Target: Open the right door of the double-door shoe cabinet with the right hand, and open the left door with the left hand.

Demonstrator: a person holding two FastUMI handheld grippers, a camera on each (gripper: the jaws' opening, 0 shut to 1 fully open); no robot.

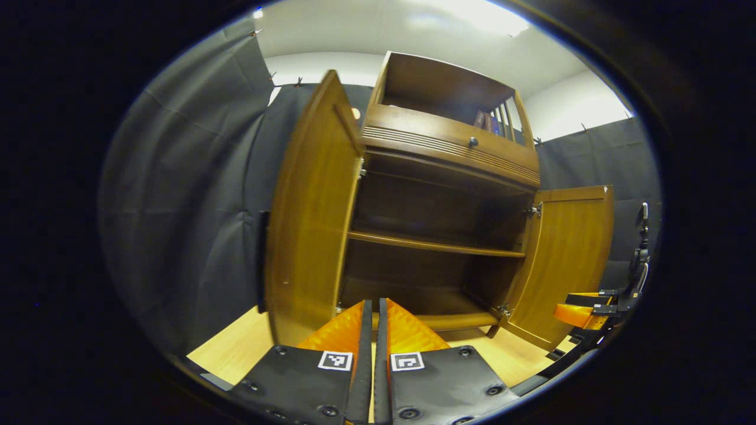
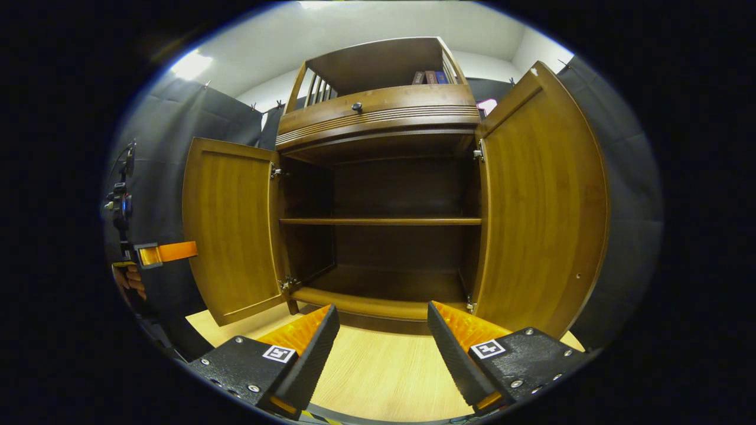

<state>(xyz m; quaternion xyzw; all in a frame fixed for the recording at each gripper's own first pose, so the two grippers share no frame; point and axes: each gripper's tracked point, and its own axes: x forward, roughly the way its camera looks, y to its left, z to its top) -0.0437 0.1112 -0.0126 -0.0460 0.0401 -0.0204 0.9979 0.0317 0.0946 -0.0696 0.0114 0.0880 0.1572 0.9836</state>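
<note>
One shoe cabinet (image 2: 384,177) is standing on a pale wooden floor (image 2: 378,372), its two doors swung wide: left door (image 2: 230,230), right door (image 2: 540,206). One shelf (image 2: 381,221) is crossing its bare interior. Before it, the left claw (image 1: 373,330) is sitting closed on nothing, and the right claw (image 2: 383,342) is gaping empty, both clear of the door edges.
</note>
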